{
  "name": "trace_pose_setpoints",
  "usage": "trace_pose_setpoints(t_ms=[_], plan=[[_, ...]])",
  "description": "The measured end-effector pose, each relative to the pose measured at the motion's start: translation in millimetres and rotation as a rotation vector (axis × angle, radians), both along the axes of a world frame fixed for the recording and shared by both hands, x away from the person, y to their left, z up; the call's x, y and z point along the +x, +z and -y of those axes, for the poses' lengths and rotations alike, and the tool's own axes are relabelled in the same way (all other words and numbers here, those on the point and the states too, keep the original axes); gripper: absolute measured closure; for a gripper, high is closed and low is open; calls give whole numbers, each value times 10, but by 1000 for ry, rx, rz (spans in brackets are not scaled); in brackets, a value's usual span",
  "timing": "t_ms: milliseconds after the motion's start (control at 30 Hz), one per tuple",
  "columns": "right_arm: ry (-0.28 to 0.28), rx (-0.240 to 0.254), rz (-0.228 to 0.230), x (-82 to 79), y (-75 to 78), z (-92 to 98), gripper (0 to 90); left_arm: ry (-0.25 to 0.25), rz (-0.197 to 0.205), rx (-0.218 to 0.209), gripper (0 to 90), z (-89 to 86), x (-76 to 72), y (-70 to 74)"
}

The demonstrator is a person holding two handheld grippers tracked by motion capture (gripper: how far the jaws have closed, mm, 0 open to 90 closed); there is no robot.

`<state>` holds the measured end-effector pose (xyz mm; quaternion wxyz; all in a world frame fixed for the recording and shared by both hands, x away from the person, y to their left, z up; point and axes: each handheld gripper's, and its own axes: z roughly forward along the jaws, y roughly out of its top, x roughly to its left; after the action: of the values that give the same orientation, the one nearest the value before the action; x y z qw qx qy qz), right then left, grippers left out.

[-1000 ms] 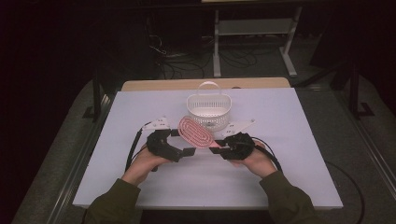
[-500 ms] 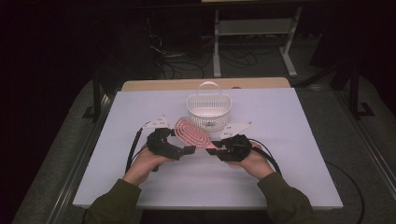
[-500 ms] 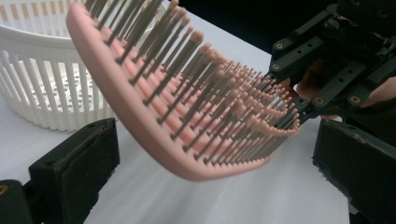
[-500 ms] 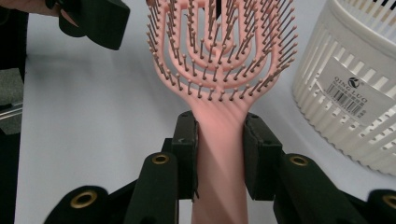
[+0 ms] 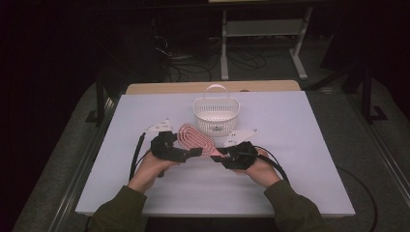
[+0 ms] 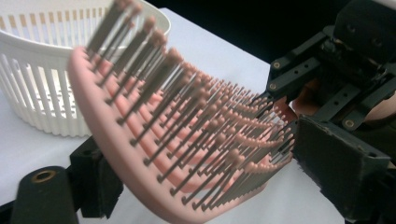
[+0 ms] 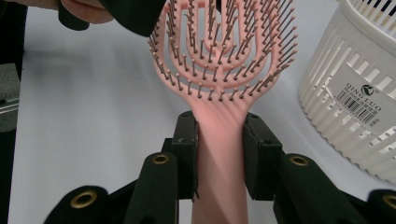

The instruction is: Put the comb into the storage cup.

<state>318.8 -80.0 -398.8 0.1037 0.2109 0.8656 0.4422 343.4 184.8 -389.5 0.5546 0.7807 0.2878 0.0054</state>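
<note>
Hairbrush: one pink hairbrush (image 5: 193, 139), a vented oval head with looping open ribs and rows of grey-brown bristles tipped with small knobs; flat pink handle.
Brush position: just in front of the white basket (image 5: 216, 114), head nearest the basket's left front, handle pointing away from it toward the person; raised off the tabletop (image 5: 309, 145) between the two claws.
Right claw: right claw (image 7: 219, 140) clamped on the handle just below the head, a pad pressed on each side.
Left claw: left claw (image 6: 196, 172) straddles the brush head on the side farther from the basket; its jaws have just been closing, one pad under the rim of the head, the other at the bristle tips; contact of the pads is not clear.
Basket: one white slotted plastic basket with an arched carry handle and a barcode label on its wall, standing upright behind the brush.
In the way: the basket wall stands just beside the brush head; the left claw crosses over the bristles.
Count: one brush, one basket, two claws.
</note>
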Motion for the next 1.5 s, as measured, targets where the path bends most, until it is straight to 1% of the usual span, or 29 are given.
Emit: trace_pose_setpoints(t_ms=[100,200,400,467,633,733,933,1133,1233,1500], plan=[[-1,-1,4,-3,-3,-4,684,4,1,-9,187,-14,1,7],[1,0,9,-8,-3,-8,684,8,-6,-26,230,-29,2,16],[0,2,13,-8,-7,-12,684,16,-31,-55,332,-64,21,19],[-1,0,18,-9,-9,-14,684,17,-45,-64,363,-72,27,17],[0,0,21,-14,-12,-27,684,17,-60,-60,400,-71,30,10],[1,-1,21,-16,-15,-35,684,21,-72,-64,413,-75,35,8],[-1,-4,19,-19,-21,-45,684,20,-88,-58,438,-78,42,4],[1,-10,25,-19,-26,-52,684,18,-104,-59,470,-79,46,-1],[4,-20,31,-19,-38,-62,684,12,-108,-57,486,-76,48,-5],[11,-32,29,-15,-58,-83,685,2,-116,-58,525,-71,50,-9]])
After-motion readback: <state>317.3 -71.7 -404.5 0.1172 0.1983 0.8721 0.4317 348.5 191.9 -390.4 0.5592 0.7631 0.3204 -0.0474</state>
